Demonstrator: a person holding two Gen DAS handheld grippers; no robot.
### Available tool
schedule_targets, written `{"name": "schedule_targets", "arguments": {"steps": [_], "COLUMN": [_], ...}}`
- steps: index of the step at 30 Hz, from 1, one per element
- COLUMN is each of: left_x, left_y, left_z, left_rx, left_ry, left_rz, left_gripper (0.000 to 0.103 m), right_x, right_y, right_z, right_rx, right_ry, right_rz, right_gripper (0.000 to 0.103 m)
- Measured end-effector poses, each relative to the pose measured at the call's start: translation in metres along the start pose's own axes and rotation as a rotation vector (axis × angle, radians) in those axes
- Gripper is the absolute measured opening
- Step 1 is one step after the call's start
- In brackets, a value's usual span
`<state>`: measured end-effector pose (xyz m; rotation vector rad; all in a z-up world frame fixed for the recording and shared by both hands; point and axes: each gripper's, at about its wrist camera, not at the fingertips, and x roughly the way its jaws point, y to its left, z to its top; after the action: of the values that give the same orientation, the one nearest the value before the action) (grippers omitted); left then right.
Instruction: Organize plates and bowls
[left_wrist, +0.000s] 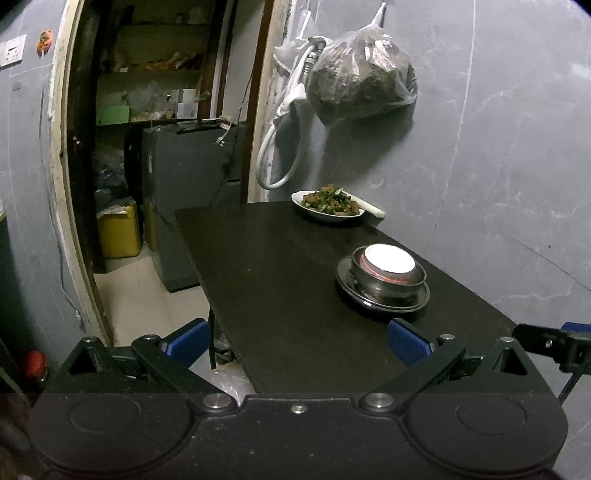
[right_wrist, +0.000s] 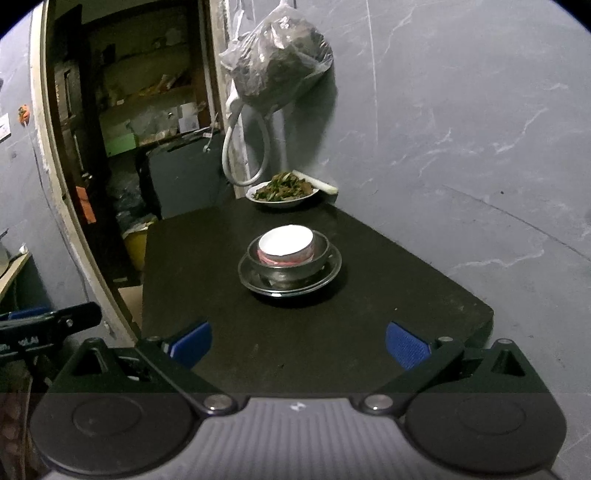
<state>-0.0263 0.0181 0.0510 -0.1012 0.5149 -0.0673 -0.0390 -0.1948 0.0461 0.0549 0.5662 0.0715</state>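
On the black table (left_wrist: 280, 280) (right_wrist: 388, 295) stands a stack: a steel plate (left_wrist: 382, 295) (right_wrist: 290, 277) at the bottom, a steel bowl (left_wrist: 388, 280) (right_wrist: 288, 262) on it, and a small white bowl with a pink band (left_wrist: 388, 260) (right_wrist: 286, 244) nested inside. A white plate of cooked greens (left_wrist: 327, 205) (right_wrist: 282, 190) sits at the table's far end by the wall. My left gripper (left_wrist: 297, 343) is open over the near table edge, left of the stack, and holds nothing. My right gripper (right_wrist: 298, 345) is open in front of the stack, also holding nothing.
A grey marbled wall (left_wrist: 498, 147) runs along the table's right side; a filled plastic bag (left_wrist: 364, 81) (right_wrist: 280, 59) and a white hose (left_wrist: 280, 147) hang on it. Left of the table a doorway opens to shelves, a dark cabinet (left_wrist: 184, 192) and a yellow can (left_wrist: 120, 229).
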Motion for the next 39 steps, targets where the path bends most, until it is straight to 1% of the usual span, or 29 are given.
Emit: {"name": "schedule_targets", "arguments": {"steps": [6, 16, 24, 39], "left_x": [0.005, 0.019, 0.029, 0.034], "left_y": [-0.007, -0.016, -0.019, -0.021], "left_z": [-0.001, -0.008, -0.011, -0.01], "left_rx": [0.024, 0.052, 0.051, 0.066], "left_ry": [0.005, 0.038, 0.064, 0.072], "left_rz": [0.011, 0.02, 0.02, 0.018], "left_gripper": [0.102, 0.102, 0.102, 0.102], "right_x": [0.004, 0.022, 0.03, 0.036], "right_y": [-0.008, -0.021, -0.028, -0.031], "right_z": [0.0, -0.01, -0.012, -0.014], "right_rx": [0.024, 0.043, 0.062, 0.07], "right_ry": [-0.005, 0.038, 0.063, 0.083], "right_rz": [0.009, 0.057, 0.05, 0.045], "right_gripper": [0.103, 0.103, 0.103, 0.103]}}
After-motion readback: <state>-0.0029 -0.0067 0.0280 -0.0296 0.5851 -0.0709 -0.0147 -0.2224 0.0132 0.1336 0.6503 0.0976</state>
